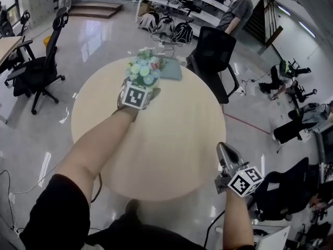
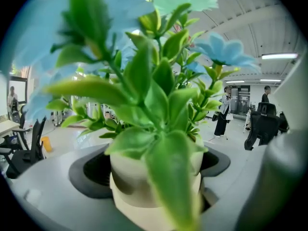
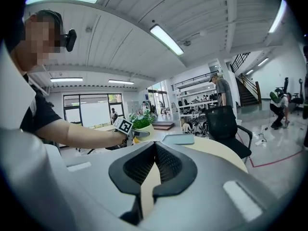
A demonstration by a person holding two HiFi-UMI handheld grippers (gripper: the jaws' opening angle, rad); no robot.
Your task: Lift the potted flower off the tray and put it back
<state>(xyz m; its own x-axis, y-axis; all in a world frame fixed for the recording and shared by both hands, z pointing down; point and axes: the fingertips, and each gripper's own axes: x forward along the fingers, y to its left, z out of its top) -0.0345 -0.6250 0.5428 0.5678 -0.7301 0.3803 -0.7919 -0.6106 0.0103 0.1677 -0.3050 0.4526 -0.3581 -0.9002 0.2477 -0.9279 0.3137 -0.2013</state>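
The potted flower point(image 1: 143, 69) has pale blue blooms and green leaves in a cream pot point(image 2: 144, 186). My left gripper point(image 1: 138, 90) is shut on the pot, its jaws standing wide around it, over the far part of the round table point(image 1: 171, 155). In the right gripper view the pot point(image 3: 143, 127) hangs just left of the grey-blue tray point(image 3: 179, 138), apart from it. The tray point(image 1: 171, 70) lies at the table's far edge. My right gripper point(image 1: 222, 149) is shut and holds nothing, at the table's near right edge.
A black office chair point(image 1: 216, 56) stands behind the table at the far right, another point(image 1: 39, 69) at the left. A person point(image 1: 237, 9) stands at shelving in the back. Bags and cables lie on the glossy floor.
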